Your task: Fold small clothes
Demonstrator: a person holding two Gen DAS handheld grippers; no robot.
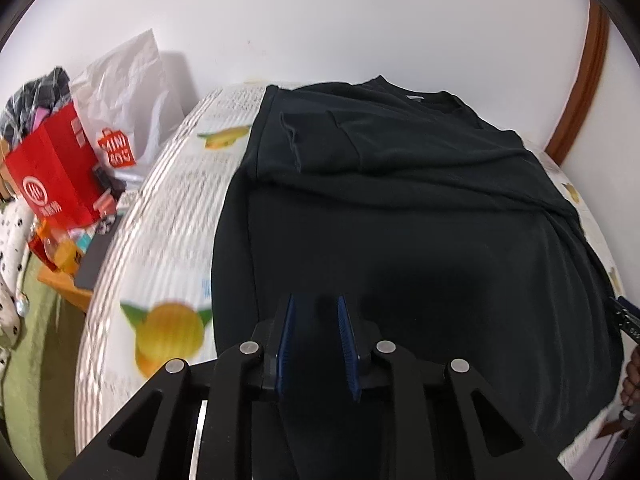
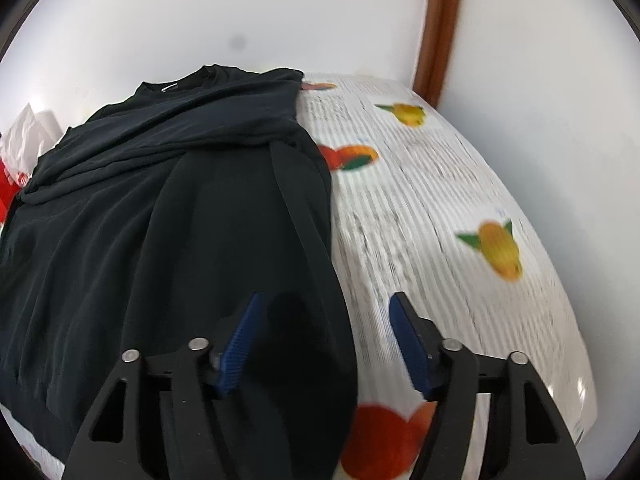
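A bench [image 1: 160, 216] covered with a white ribbed cloth printed with oranges, lemons and lines of small text stands against a white wall [image 1: 360, 20], with a brown wooden trim strip [image 2: 440, 24] running up the wall at the far right corner. Spread across most of the bench lies a black T-shirt [image 1: 400, 208], its collar toward the wall and its hem toward the cameras; both sleeves are folded inward over the chest, so the upper part forms a layered band. Left of the bench sits a clutter of things: a white Miniso bag [image 1: 124, 92], a red paper bag [image 1: 52, 168] stuffed with dark items, and a spotted white fabric piece [image 1: 12, 248] at the frame's edge. The left hand-held gripper [image 1: 316, 320] hovers low over the lower left part of the shirt, its blue-padded fingers a narrow gap apart with nothing pinched between them. The right hand-held gripper [image 2: 324, 316] is spread wide over the shirt's lower right edge, one finger above the black fabric and the other above the printed cloth, holding nothing.
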